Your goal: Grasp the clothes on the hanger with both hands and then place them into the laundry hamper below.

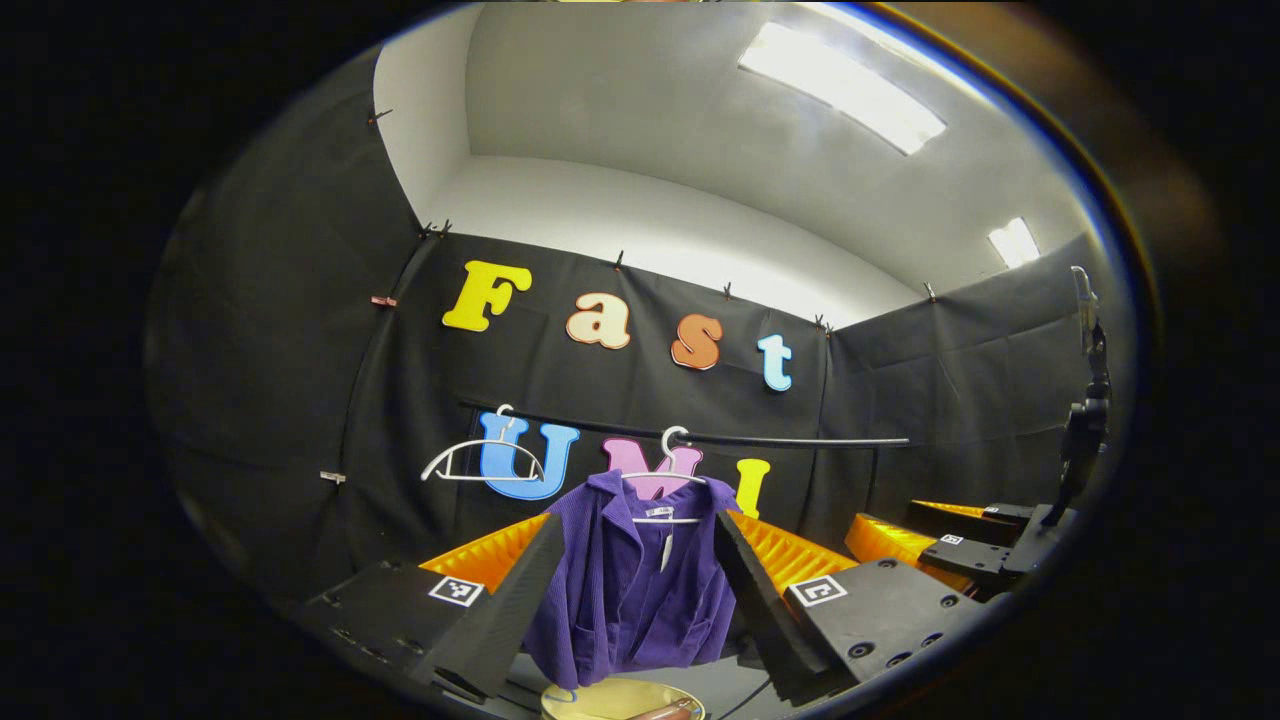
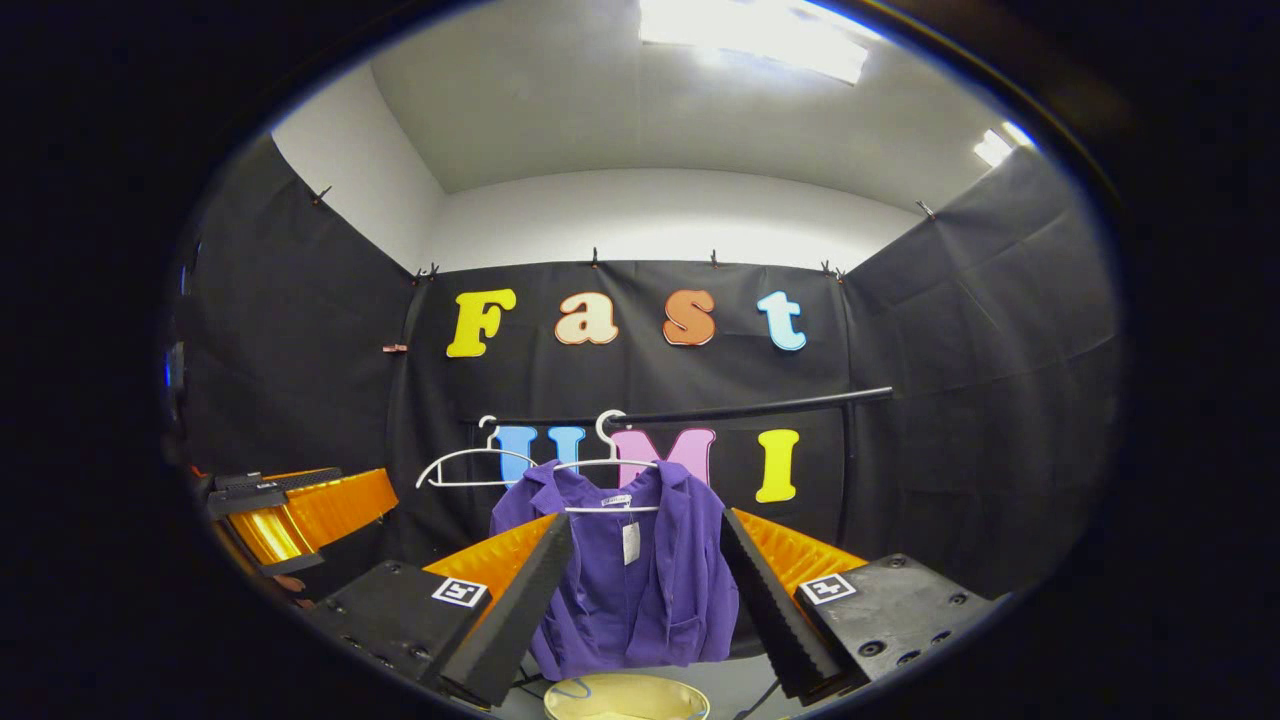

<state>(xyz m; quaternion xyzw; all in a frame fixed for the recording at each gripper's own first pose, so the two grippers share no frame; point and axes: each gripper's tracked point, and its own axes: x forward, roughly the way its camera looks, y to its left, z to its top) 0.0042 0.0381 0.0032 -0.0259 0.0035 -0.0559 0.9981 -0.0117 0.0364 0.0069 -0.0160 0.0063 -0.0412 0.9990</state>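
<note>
A purple corduroy shirt (image 1: 625, 600) hangs on a white hanger (image 1: 672, 478) from a black rail (image 1: 790, 440) against the back wall. My left gripper (image 1: 636, 520) is open, and the shirt shows between its fingers, farther off and untouched. In the right gripper view the same shirt (image 2: 630, 585) and its hanger (image 2: 608, 465) sit framed by my open right gripper (image 2: 645, 518), also short of the cloth. Below the shirt shows the yellowish rim of the laundry hamper (image 1: 620, 700), also seen at the bottom as the hamper (image 2: 625, 698).
An empty white hanger (image 1: 480, 460) hangs on the rail left of the shirt. The other gripper's orange and black body (image 1: 940, 545) is at the right of the left gripper view, beside a black stand (image 1: 1085, 430). The left gripper's body (image 2: 290, 510) appears at the left of the right gripper view.
</note>
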